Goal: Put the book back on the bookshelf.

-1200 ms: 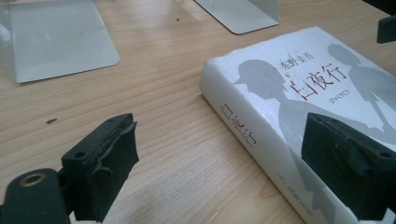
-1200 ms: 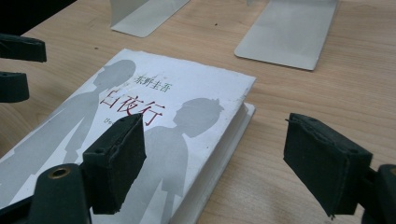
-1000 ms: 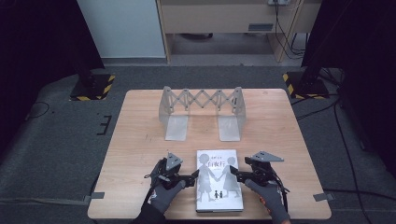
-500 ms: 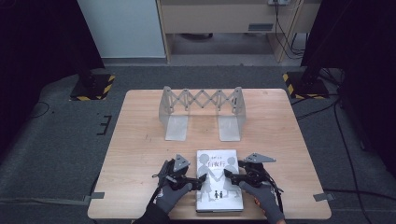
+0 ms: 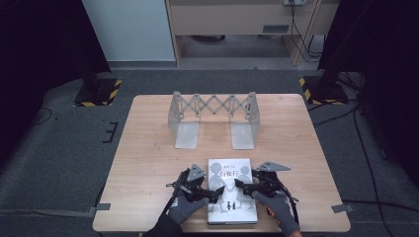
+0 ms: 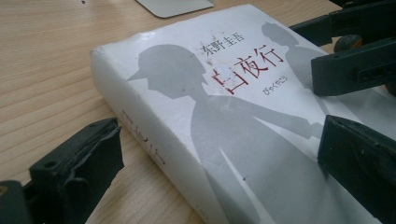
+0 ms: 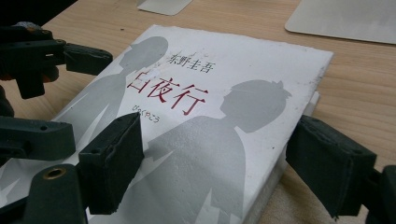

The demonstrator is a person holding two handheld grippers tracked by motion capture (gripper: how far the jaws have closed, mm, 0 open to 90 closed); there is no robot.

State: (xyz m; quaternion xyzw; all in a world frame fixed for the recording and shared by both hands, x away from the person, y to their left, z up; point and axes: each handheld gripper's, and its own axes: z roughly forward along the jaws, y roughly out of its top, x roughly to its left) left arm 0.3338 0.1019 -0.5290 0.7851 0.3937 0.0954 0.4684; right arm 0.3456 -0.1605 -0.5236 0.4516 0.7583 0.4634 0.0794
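A white paperback book [image 5: 231, 190] lies flat, front cover up, near the front edge of a light wooden table [image 5: 148, 163], roughly centred between the table's left and right sides. The cover carries grey silhouettes of two figures holding hands, a red title in Japanese characters and a smaller black line of characters above it. In the left gripper view the book's [image 6: 224, 121] spine faces the camera with faint red lettering down it; in the right gripper view the book's [image 7: 196, 121] page edges show along its right side.

The left gripper [image 5: 213, 193] rests at the book's left edge, held by a hand in a grey glove [image 5: 182, 210]. Its jaws are apart and straddle that edge: one sits on the bare wood beside the spine, the other lies over the cover. The right gripper [image 5: 239, 184] is at the book's right edge, held by a second gloved hand [image 5: 279, 210]. Its jaws are also apart, one over the cover and one outside the page edges. The two grippers' tips come close together above the middle of the cover.

Beyond the book, toward the far side of the table, a grey metal expandable book rack [image 5: 213, 117] stands upright, with two end plates joined by a lattice of crossed bars and two flat base plates reaching toward the book.
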